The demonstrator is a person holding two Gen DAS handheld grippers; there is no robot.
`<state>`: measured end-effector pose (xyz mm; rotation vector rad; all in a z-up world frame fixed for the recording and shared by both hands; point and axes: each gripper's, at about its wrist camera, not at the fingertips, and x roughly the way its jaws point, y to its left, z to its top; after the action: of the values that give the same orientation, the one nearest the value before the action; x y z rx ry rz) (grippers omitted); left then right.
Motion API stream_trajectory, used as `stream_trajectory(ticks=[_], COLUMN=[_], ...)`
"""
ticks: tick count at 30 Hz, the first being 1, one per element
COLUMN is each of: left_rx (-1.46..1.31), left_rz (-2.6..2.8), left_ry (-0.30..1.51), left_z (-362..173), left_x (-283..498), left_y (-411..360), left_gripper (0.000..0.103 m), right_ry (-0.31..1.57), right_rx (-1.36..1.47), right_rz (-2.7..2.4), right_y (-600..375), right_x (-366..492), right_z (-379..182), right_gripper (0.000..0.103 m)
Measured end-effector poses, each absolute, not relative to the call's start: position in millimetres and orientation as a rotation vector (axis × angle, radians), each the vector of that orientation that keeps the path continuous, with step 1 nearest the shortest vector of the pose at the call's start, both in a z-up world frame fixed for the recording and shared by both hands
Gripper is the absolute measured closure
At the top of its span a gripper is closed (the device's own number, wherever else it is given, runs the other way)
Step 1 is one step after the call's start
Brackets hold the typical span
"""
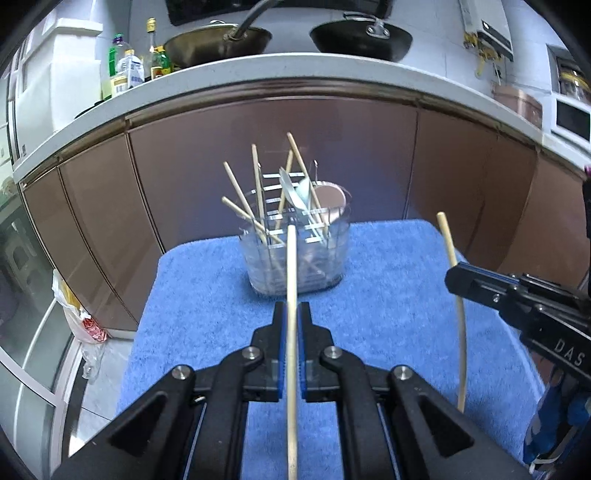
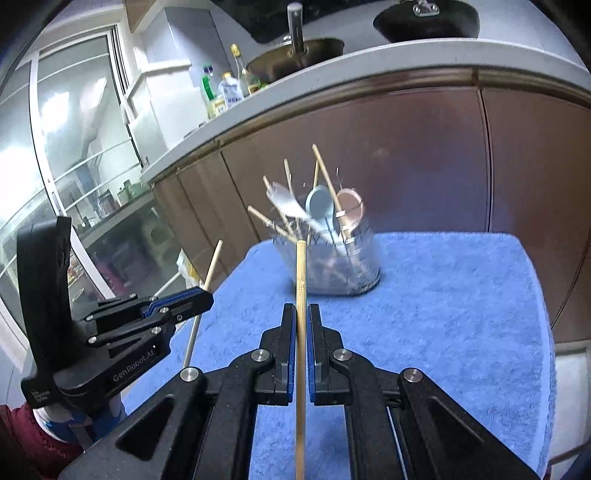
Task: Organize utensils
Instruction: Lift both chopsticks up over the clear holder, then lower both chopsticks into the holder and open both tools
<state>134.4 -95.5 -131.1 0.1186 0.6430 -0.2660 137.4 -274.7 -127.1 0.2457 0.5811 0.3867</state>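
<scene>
We stood in a home kitchen. Two woks (image 1: 218,42) sat on a pale counter (image 1: 280,68) above brown cabinet doors (image 1: 273,162), with oil and sauce bottles (image 1: 127,68) grouped at the counter's left end. A gas water heater (image 1: 487,27) hung on the white tiled wall, and glass sliding doors (image 2: 70,147) stood at the left. A plastic bag (image 1: 79,317) hung low beside the cabinets.
</scene>
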Motion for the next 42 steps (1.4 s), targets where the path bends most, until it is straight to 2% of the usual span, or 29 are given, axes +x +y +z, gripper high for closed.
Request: stream_trajectory(ticks=[6, 15, 22, 32, 42], left_rx=[0.040, -0.173, -0.316, -0.309, -0.239], left_rz=[-0.255, -0.245, -0.256, -0.126, -0.097], left_ry=[0.605, 0.432, 0.314, 0.224, 0.235], left_z=[-114, -34, 0, -46, -99], left_x=[157, 212, 267, 322, 316], left_y=[-84, -43, -41, -73, -83], left_gripper=[0.098, 0.098, 0.098, 0.098, 0.097], right_ry=[0.476, 0.253, 0.136, 0.135, 0.223], right_rx=[0.211, 0.225, 0.226, 0.126, 0.141], right_rz=[0.384, 0.396, 0.356, 0.257, 0.214], right_y=[-274, -271, -260, -245, -255], right_x=[156, 218, 263, 302, 310], right_z=[-96, -30, -14, -50, -96], right_gripper=[0.098, 0.098, 0.098, 0.098, 0.097])
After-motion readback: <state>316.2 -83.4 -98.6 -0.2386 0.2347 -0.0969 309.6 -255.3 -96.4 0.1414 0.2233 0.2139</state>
